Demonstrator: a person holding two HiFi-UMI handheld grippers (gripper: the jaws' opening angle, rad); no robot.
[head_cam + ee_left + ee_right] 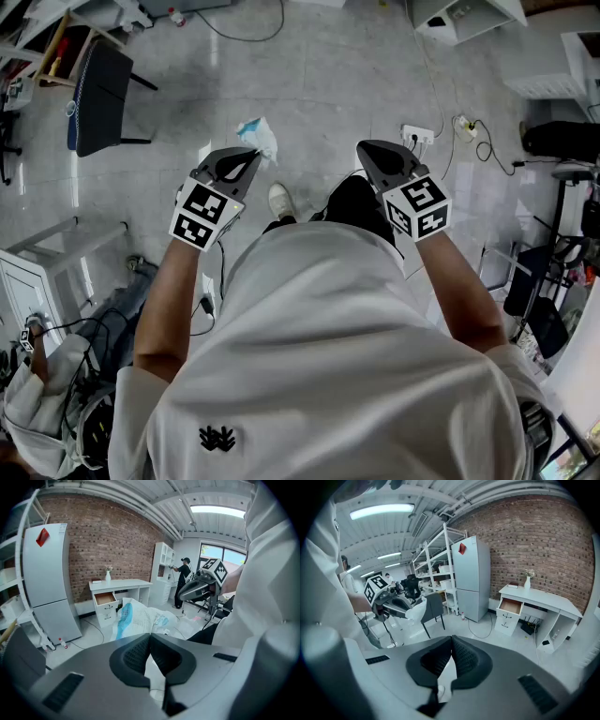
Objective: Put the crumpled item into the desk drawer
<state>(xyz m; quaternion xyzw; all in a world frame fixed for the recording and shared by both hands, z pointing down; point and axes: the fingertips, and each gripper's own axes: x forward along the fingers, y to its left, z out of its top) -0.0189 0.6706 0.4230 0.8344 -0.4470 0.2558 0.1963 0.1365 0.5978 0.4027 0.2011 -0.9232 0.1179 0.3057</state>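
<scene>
The crumpled item is a white and blue plastic bag [258,138]. It hangs from the tips of my left gripper [251,156], whose jaws are shut on its edge. In the left gripper view the bag [140,617] bulges out just past the closed tips of the left gripper [150,637]. The white desk [121,582] stands against the brick wall with its top drawer [105,598] pulled open. My right gripper [367,148] is held level beside the left one, shut and holding nothing. In the right gripper view the desk's open drawer [510,605] lies ahead to the right.
A grey fridge [470,577] stands left of the desk, with a dark chair [432,607] before it. Cables and a power strip [418,133] lie on the pale floor. A white shelf unit [163,569] stands past the desk, where a person [181,581] is working.
</scene>
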